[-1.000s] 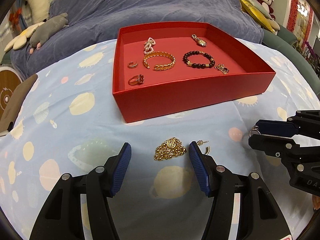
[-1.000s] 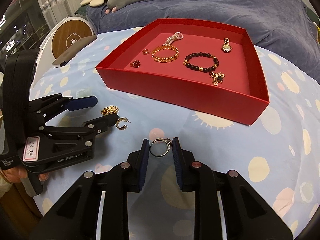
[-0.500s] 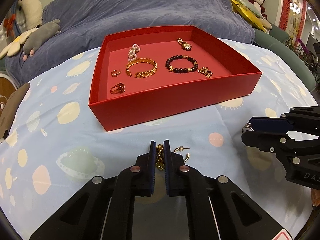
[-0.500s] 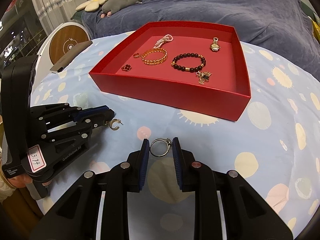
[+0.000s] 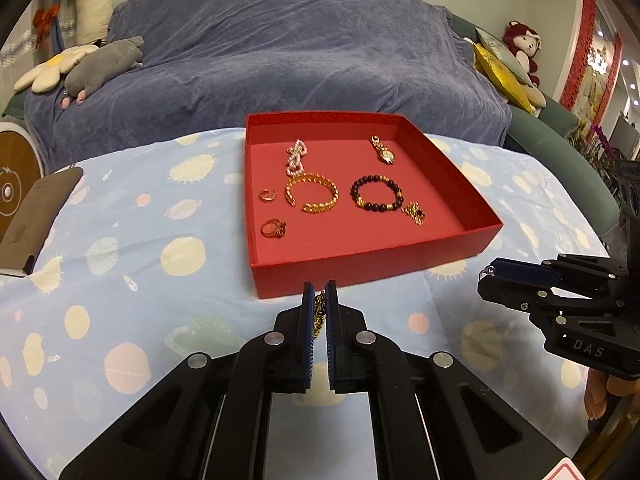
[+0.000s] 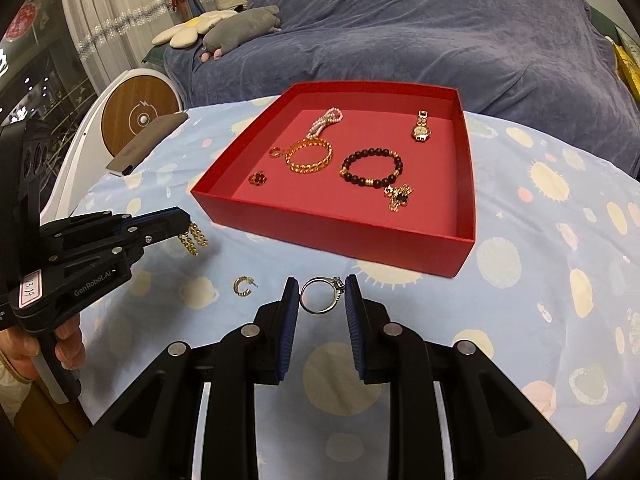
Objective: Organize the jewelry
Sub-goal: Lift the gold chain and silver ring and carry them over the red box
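left gripper (image 5: 319,298): my blue ribbed pads are squeezed together on a gold chain (image 6: 193,238), a chunky-link thing. From the right wrist view it dangles straight down off the fingertips, long axis vertical, clear of the cloth.

right gripper (image 6: 322,294): clamped on a silver ring (image 6: 321,295), a thin shiny band with a little sparkly stone setting. It sits right between the two pads near the tips, one pad on each side of the band. The hoop faces my camera so I see it as a full circle, with the stone at upper right.

hoop earring (image 6: 242,286): small gold ridged half-hoop with a post, lying flat on the cloth just left of my right gripper's tips. Nobody's touching it.

red tray (image 5: 372,272): matte cardboard-looking box, square, low walls, sitting on the table ahead of both grippers.

in the tray: a gold chain-link cuff (image 5: 311,197) with its open gap toward the left in the left wrist view, a dark beaded bracelet (image 5: 376,198) beside it, a pink pearl strand (image 5: 296,156) and a small gold watch (image 5: 383,151) at the back, a gold charm (image 5: 413,213) at the right, and two small rings (image 5: 267,195) on the left.

tablecloth (image 5: 120,264): soft pale blue fabric with cream suns and planets.

behind: sofa under a crinkly purple-blue throw (image 5: 304,52), plush toys at the ends.
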A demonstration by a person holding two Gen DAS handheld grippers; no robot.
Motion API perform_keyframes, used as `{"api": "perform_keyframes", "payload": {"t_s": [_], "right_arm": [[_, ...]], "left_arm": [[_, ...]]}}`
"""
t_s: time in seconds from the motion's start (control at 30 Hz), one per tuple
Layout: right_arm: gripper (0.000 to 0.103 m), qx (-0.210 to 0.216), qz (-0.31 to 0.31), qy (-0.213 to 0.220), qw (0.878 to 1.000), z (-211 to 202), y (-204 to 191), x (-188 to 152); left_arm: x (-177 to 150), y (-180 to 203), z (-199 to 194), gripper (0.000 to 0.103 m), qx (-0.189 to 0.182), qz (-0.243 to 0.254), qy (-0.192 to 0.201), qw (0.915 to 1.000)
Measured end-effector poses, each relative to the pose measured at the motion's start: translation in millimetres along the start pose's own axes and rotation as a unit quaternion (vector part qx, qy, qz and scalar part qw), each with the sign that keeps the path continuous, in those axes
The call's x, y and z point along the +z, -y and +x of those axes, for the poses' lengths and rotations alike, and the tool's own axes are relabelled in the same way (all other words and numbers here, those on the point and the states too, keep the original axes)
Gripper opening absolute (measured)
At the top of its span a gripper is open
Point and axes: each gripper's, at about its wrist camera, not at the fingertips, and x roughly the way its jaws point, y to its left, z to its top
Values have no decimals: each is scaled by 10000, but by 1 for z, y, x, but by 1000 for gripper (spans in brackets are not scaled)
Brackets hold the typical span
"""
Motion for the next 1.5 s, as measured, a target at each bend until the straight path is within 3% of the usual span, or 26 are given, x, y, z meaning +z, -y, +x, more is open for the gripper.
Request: {"api": "perform_keyframes", "payload": {"t_s": [0.33,0.5,0.93,1.3,1.5], "right_arm": [[23,-101,558,874,9946,-49,31,49],[23,-94,779,1058,9913,-57,45,70],[23,-72,748,759,9943,-22,41,81],[23,-82,850,444,9954,9,52,83],[23,-49,880,331,9956,20,55,81]], "left_arm": [[45,-5,-29,3,-10,-344,569,9978],[67,6,-33,3,-71,-351,774,9964],[90,20,11,3,-113,-487,577,9971],[103,-13,26,3,-158,-913,536,9942],[99,-6,43,3,-150,-856,318,9957]]}}
